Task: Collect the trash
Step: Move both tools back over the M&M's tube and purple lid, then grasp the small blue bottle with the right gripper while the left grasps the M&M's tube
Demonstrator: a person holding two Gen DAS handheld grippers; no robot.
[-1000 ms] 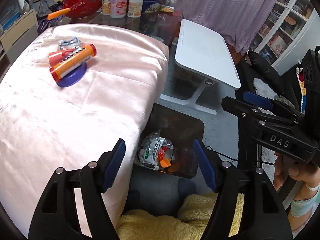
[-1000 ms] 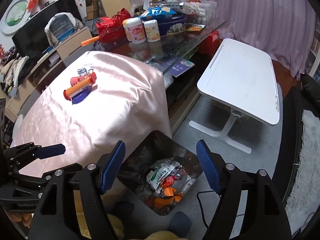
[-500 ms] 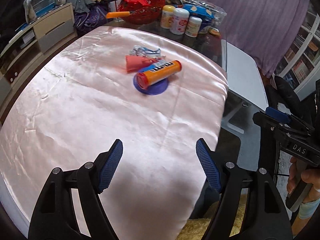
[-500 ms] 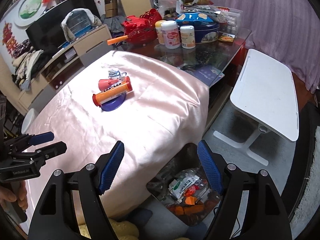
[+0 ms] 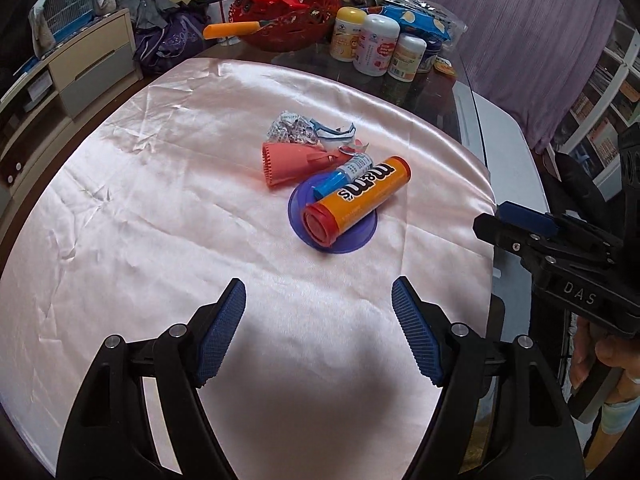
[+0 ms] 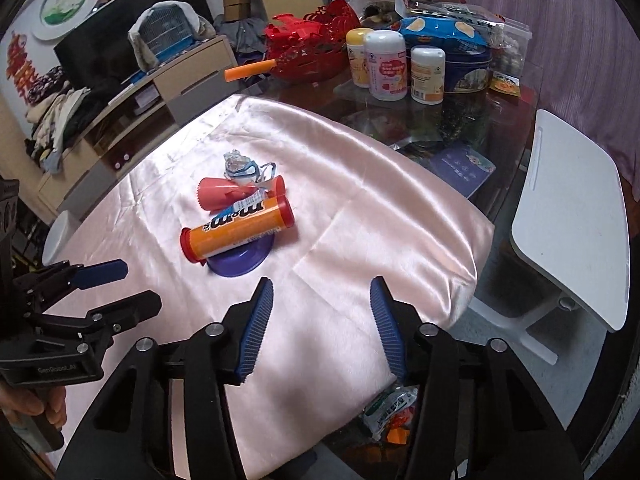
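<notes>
Closer now: m&m's tube [image 5: 357,200] ahead of fingers [image 5: 221,334] (apart)

On the pink cloth [image 5: 160,240]: one orange m&m's tube [image 5: 358,200], one purple lid [image 5: 332,220], one small blue-capped tube [image 5: 340,176], one red wrapper [image 5: 292,162], one crumpled foil wrapper [image 5: 290,130]. Behind: three white-lidded jars [image 5: 376,50], one red basket [image 5: 292,12]. Grippers: two.

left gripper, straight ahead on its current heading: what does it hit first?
Likely the red-capped end of the orange m&m's tube lying across the purple lid; only bare pink cloth lies before it. The left gripper is open. Depth is uncertain.
</notes>
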